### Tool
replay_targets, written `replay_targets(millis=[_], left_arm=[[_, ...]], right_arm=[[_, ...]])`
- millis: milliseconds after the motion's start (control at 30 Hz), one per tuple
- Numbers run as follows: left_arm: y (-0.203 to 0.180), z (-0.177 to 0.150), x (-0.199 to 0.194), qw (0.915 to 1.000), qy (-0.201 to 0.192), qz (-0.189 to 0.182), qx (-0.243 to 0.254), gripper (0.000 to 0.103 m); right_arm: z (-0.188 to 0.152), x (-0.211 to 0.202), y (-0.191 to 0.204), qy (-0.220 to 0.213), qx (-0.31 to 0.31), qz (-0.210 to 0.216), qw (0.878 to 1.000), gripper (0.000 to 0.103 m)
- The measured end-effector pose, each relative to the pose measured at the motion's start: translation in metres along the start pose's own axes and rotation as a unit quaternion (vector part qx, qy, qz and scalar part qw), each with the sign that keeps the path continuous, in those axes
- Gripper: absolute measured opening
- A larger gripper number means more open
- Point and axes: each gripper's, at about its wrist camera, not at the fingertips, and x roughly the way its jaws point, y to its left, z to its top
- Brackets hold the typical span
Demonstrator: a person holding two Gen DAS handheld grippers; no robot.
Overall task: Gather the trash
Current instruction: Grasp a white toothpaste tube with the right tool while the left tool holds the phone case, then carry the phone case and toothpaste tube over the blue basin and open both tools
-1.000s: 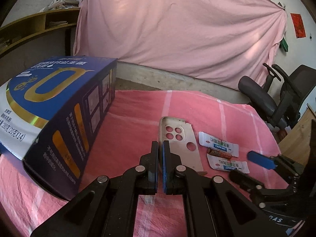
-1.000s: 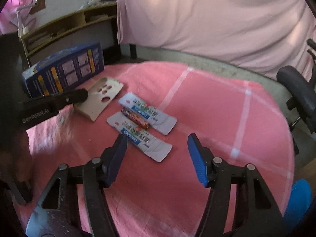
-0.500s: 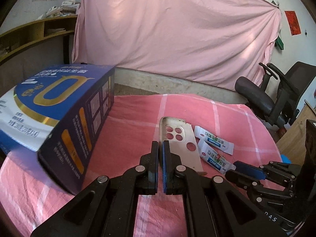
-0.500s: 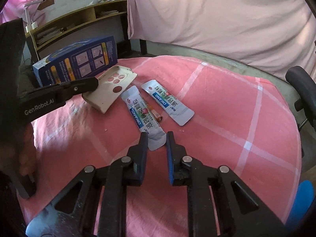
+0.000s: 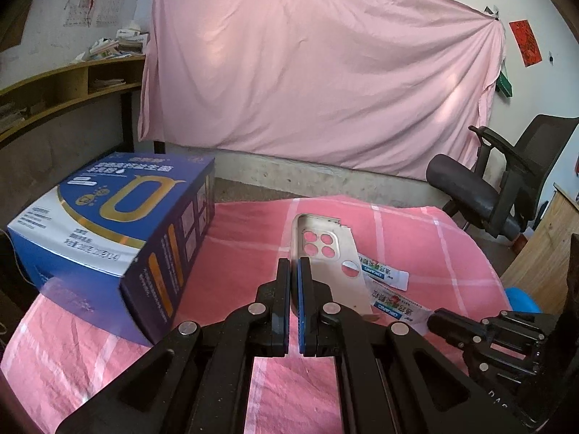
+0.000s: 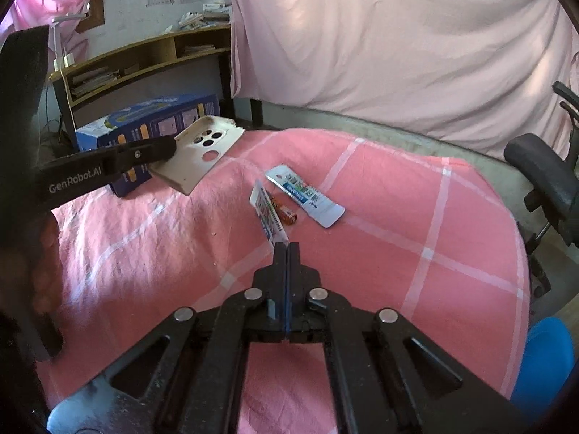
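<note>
Pink checked cloth (image 6: 398, 195) covers the table, and collection looks barely begun: nothing is visibly binned yet, and no bin can be made out for certain. At far left a blue box (image 5: 119, 224) stands on the cloth, close to the left tongs' path. Just right of it the left tongs (image 5: 294, 271) are clenched on the edge of a beige phone case (image 6: 202, 152), held lifted off the cloth. Further right the right tongs (image 6: 286, 247) are clenched on the near end of one sachet (image 6: 267, 213), which tilts up from the cloth. Beside it a small battery (image 6: 286, 213) and a second sachet (image 6: 307, 195) lie flat, ungathered. At far right an office chair (image 5: 488, 188) stands off the table, clear of the work.
</note>
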Motion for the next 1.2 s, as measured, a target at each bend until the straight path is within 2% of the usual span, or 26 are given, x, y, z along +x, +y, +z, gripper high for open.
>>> replay_targets(millis=[367,567,700,900,1067,1200], left_arm=[[-0.022,0.006,-0.024,0.9994,-0.031,-0.012,0.010,0.001],[-0.049,0.013,-0.036,0.9980,-0.050,-0.030,0.026,0.001],[-0.077,0.020,-0.044,0.9954,-0.070,-0.054,0.038,0.001],[-0.138,0.027,-0.056,0.9857,-0.102,-0.109,0.078,0.001],[-0.197,0.021,-0.057,0.9740,-0.108,-0.165,0.111,0.001],[-0.239,0.011,-0.048,0.9677,-0.087,-0.201,0.125,0.001]], right_arm=[[-0.007,-0.051,-0.015,-0.095,0.030,-0.040,0.994,0.024],[-0.010,-0.090,-0.027,-0.163,0.047,-0.081,0.982,0.024],[-0.016,-0.122,-0.041,-0.217,0.071,-0.125,0.965,0.024],[-0.035,-0.178,-0.066,-0.283,0.102,-0.213,0.930,0.024],[-0.055,-0.211,-0.090,-0.286,0.125,-0.279,0.908,0.024],[-0.075,-0.228,-0.116,-0.266,0.161,-0.319,0.895,0.024]])
